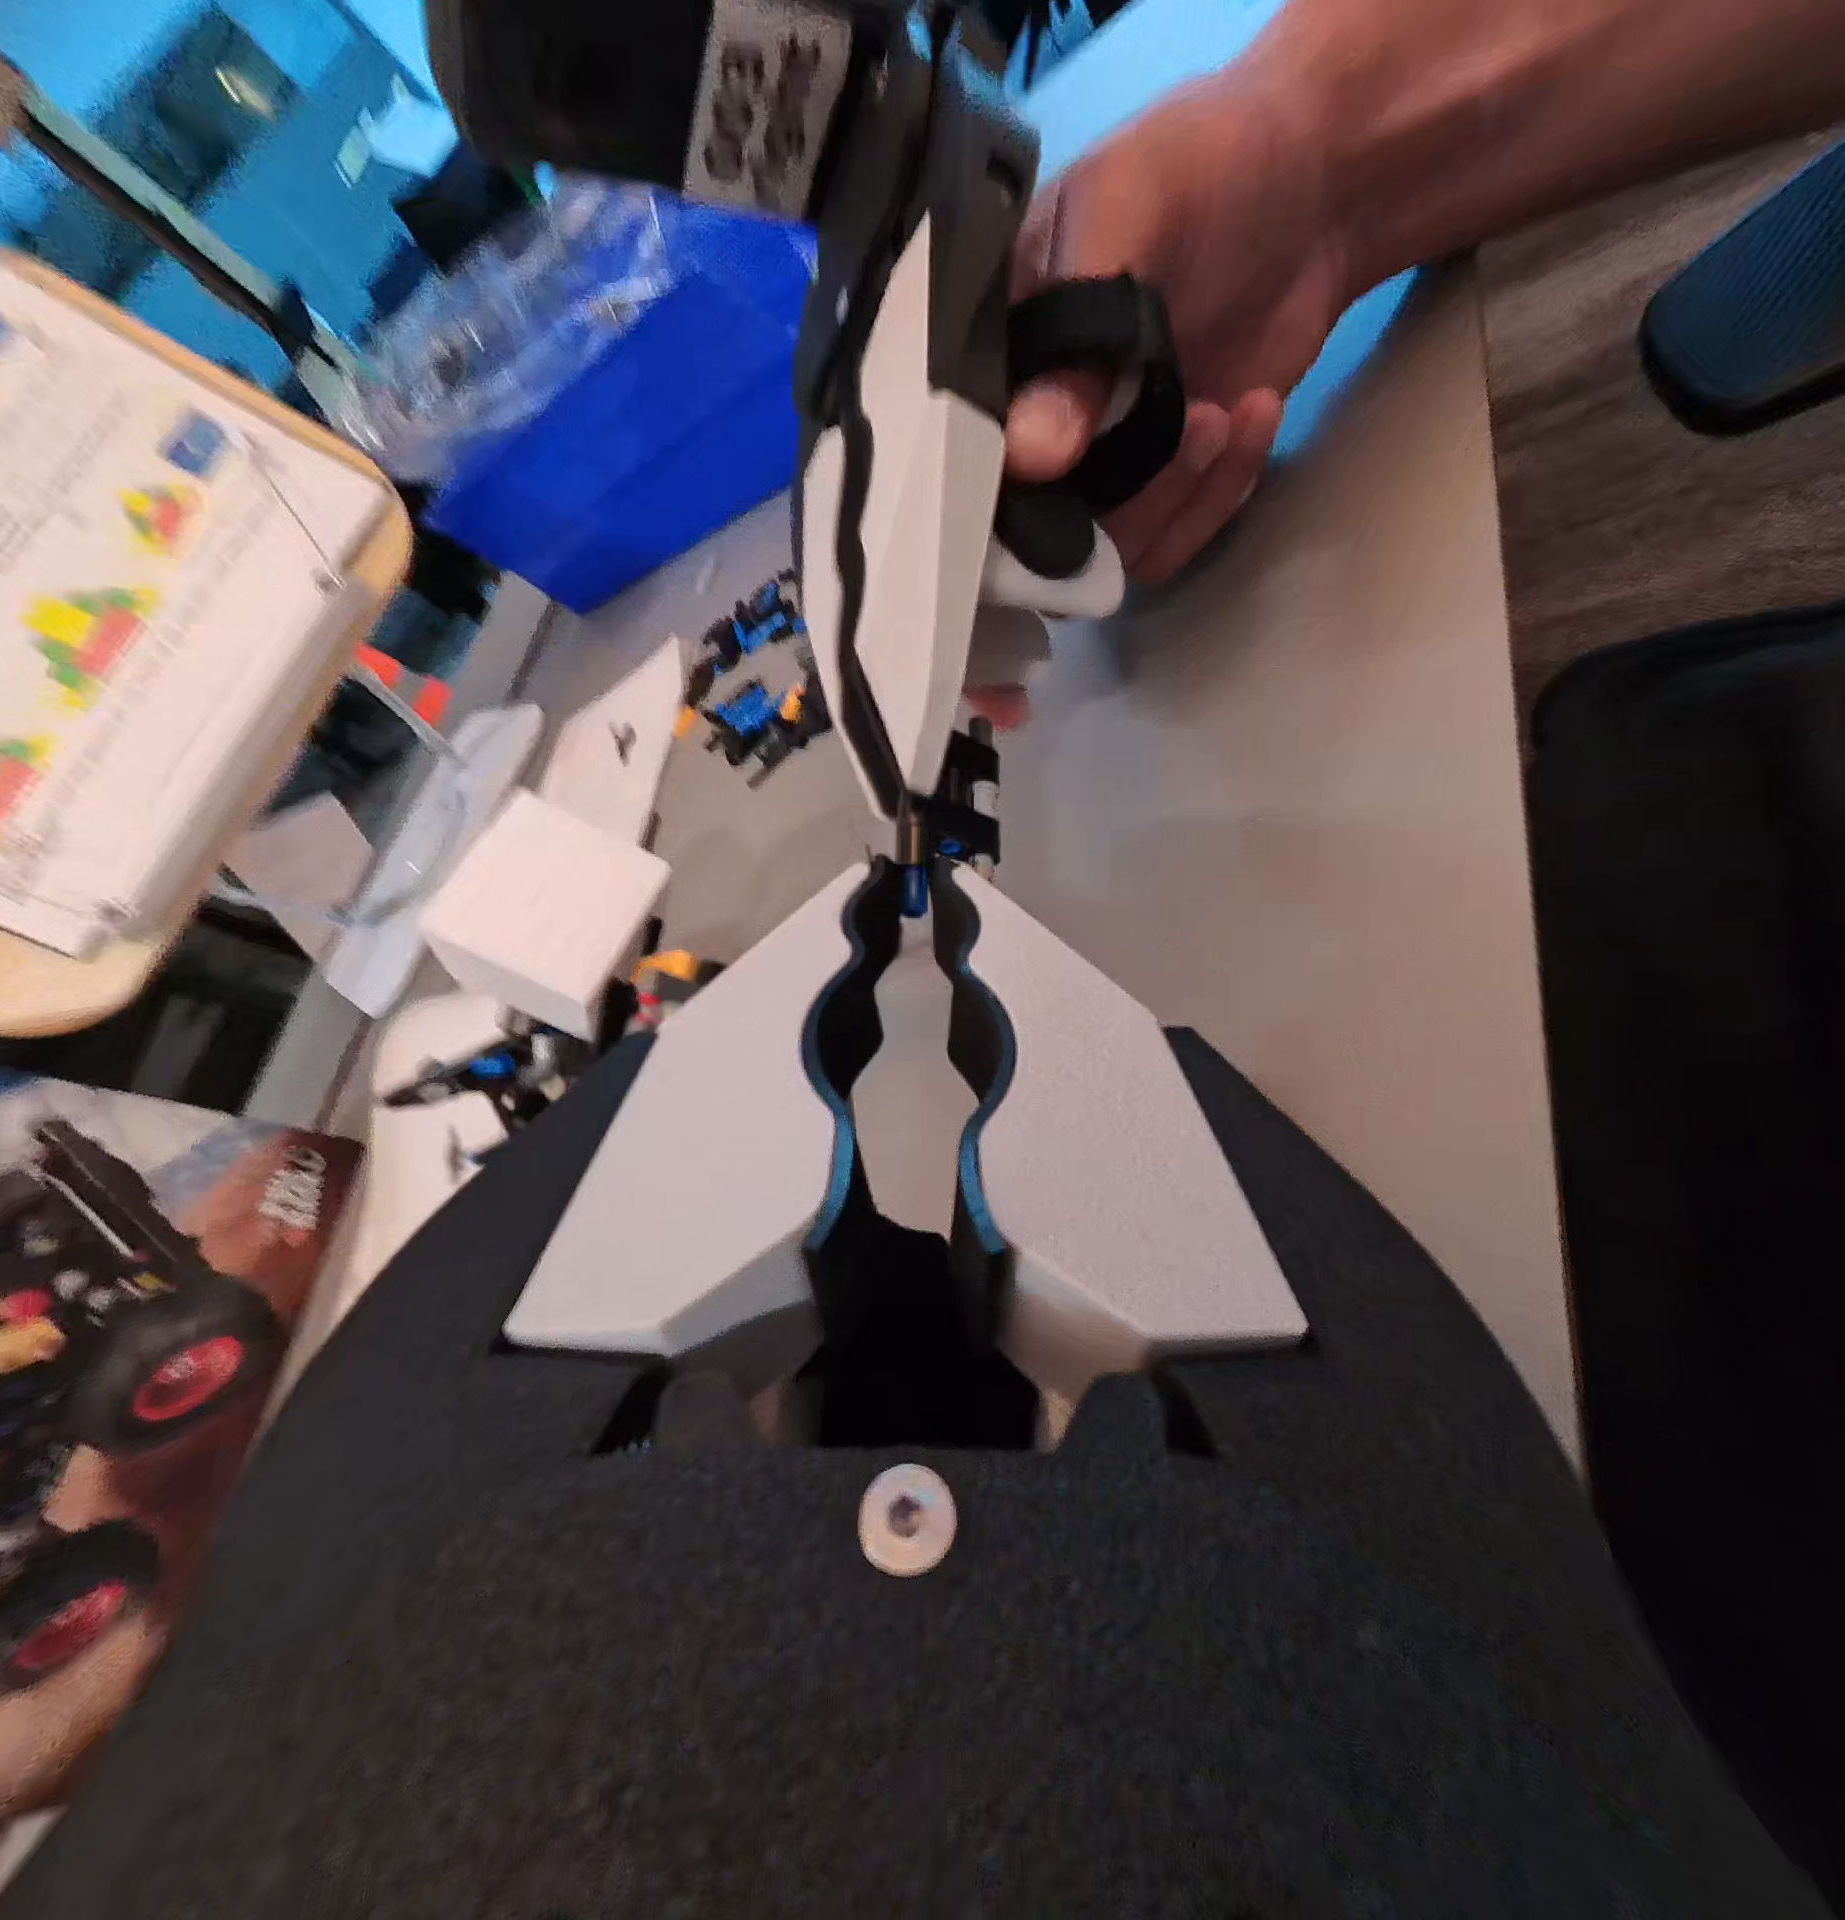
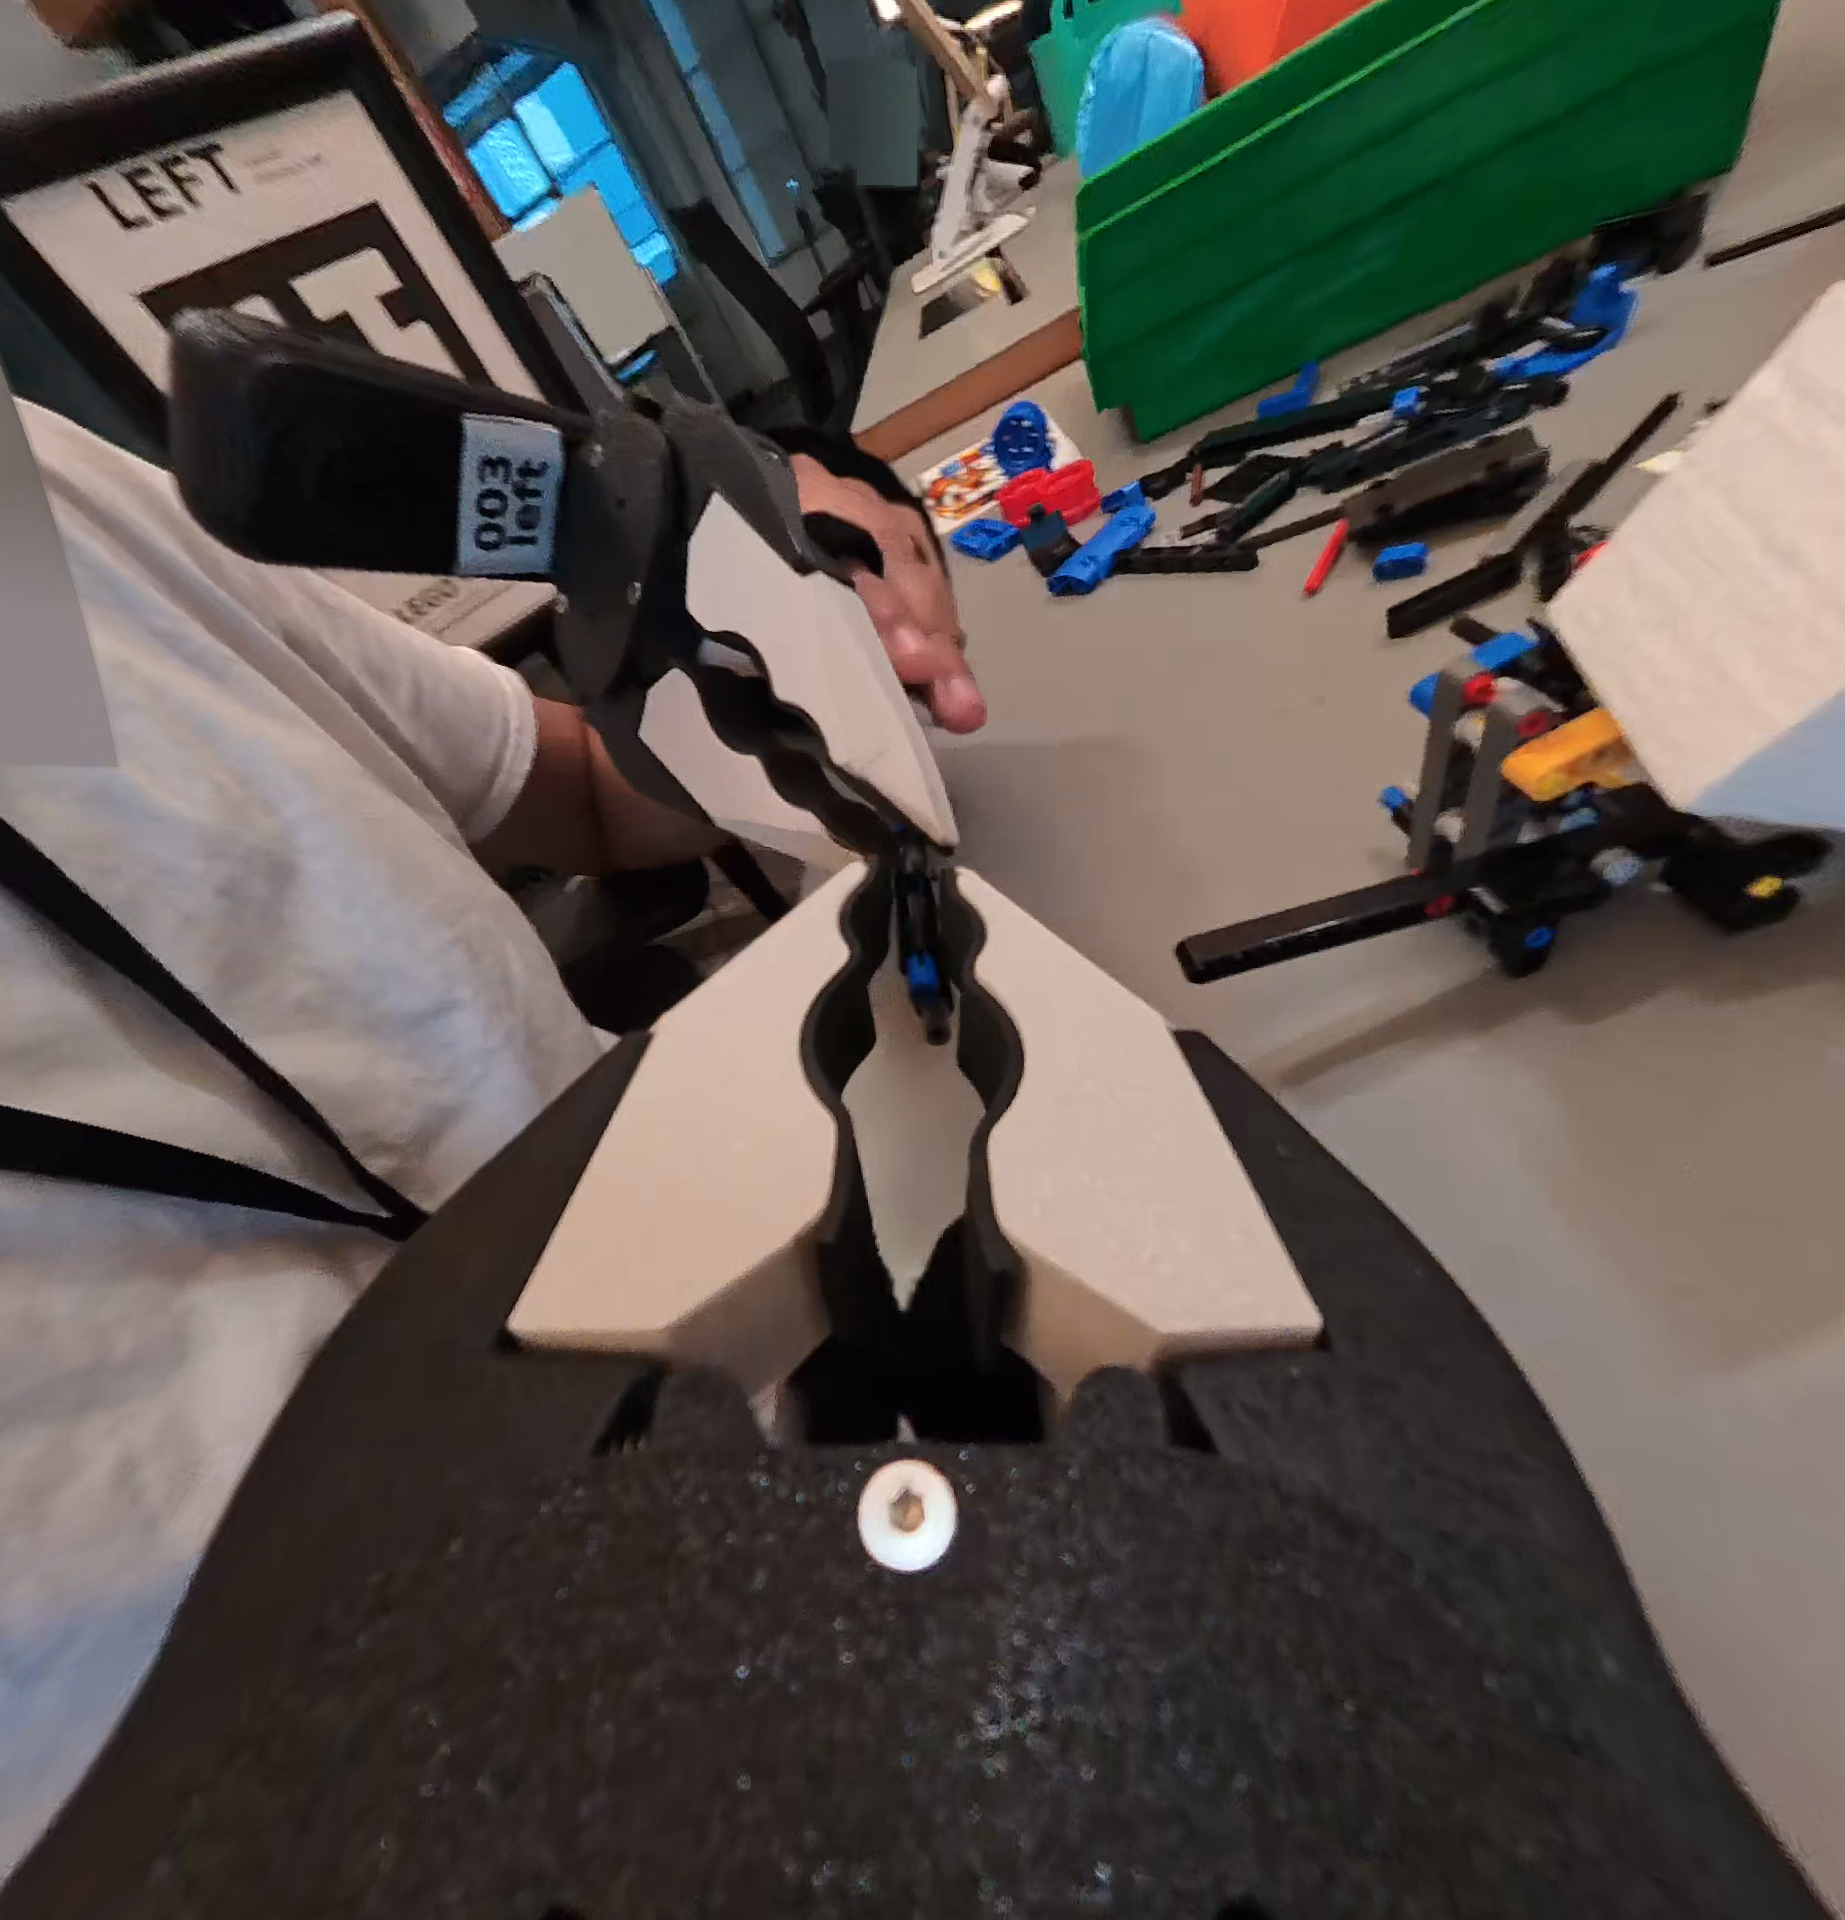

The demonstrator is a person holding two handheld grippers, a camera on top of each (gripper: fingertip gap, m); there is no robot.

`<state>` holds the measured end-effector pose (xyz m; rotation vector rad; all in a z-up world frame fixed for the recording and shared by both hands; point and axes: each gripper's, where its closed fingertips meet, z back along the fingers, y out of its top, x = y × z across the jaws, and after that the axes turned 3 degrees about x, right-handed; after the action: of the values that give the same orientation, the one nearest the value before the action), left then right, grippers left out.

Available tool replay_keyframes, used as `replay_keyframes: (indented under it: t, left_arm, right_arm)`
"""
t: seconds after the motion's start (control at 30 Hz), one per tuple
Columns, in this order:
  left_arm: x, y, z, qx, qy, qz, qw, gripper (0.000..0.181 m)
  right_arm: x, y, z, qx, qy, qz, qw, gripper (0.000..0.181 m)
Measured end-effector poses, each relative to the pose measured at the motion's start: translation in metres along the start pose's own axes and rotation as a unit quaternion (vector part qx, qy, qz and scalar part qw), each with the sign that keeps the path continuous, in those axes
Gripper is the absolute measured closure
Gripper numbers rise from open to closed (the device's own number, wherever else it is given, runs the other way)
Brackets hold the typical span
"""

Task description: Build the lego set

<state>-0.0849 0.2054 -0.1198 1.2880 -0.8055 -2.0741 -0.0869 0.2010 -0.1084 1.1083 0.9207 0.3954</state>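
My two grippers meet tip to tip above the grey table. In the left wrist view my left gripper (image 1: 911, 881) is shut on a small blue pin (image 1: 912, 896). The right gripper (image 1: 902, 802) comes down from above and holds a small black piece (image 1: 968, 805) against the pin's end. In the right wrist view my right gripper (image 2: 913, 883) is shut on a thin black-and-blue lego piece (image 2: 920, 961) that lies between its fingers. The left gripper (image 2: 926, 831) reaches in from the upper left and touches that piece. A hand holds each gripper.
A partly built black, grey and yellow model (image 2: 1552, 831) stands at the right beside a white box (image 2: 1728, 623). Loose black and blue pieces (image 2: 1313, 499) lie before a green bin (image 2: 1365, 229). A blue bin (image 1: 627, 416), a printed sheet (image 1: 118, 623) and a booklet (image 1: 97, 1403) lie to the left. Less than 4 cm separates the two grippers' tips.
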Motion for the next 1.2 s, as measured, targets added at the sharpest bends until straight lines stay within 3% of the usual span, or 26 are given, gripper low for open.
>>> replay_keyframes:
  t: [0.1,0.23,0.3,0.5,0.63,0.77,0.93,1.07,1.13,1.2]
  left_arm:
    - [-0.002,-0.022,-0.002,-0.043,-0.024,0.126,0.991,0.177]
    - [0.008,-0.033,-0.004,-0.043,-0.104,0.349,0.93,0.177]
    - [0.009,-0.041,-0.007,-0.055,-0.115,0.408,0.904,0.177]
    - [0.016,-0.063,-0.015,-0.128,-0.081,0.385,0.91,0.177]
    - [0.021,-0.066,-0.019,-0.158,-0.075,0.372,0.912,0.177]
    - [0.019,-0.068,-0.019,-0.164,-0.064,0.352,0.919,0.177]
    - [0.02,-0.064,-0.003,-0.175,-0.063,0.32,0.929,0.156]
    - [-0.011,-0.031,0.025,-0.146,-0.108,0.309,0.933,0.154]
    - [-0.052,0.003,0.028,-0.116,-0.128,0.282,0.944,0.155]
    - [-0.1,0.033,0.007,-0.101,-0.131,0.222,0.961,0.164]
  right_arm:
    - [0.016,0.014,0.017,0.03,-0.068,0.043,0.996,0.157]
    - [0.056,0.031,0.059,0.05,-0.233,0.12,0.964,0.156]
    - [0.074,0.036,0.08,0.06,-0.305,0.136,0.941,0.156]
    - [0.118,0.032,0.131,0.031,-0.471,0.166,0.866,0.156]
    - [0.127,0.032,0.151,0.018,-0.52,0.182,0.834,0.158]
    - [0.134,0.026,0.156,0.013,-0.529,0.169,0.832,0.158]
    - [0.133,0.028,0.16,0.03,-0.522,0.15,0.839,0.159]
    - [0.134,0.027,0.16,0.029,-0.522,0.145,0.84,0.159]
    - [0.134,0.026,0.159,0.027,-0.522,0.144,0.841,0.159]
    - [0.131,0.027,0.157,0.029,-0.517,0.147,0.843,0.159]
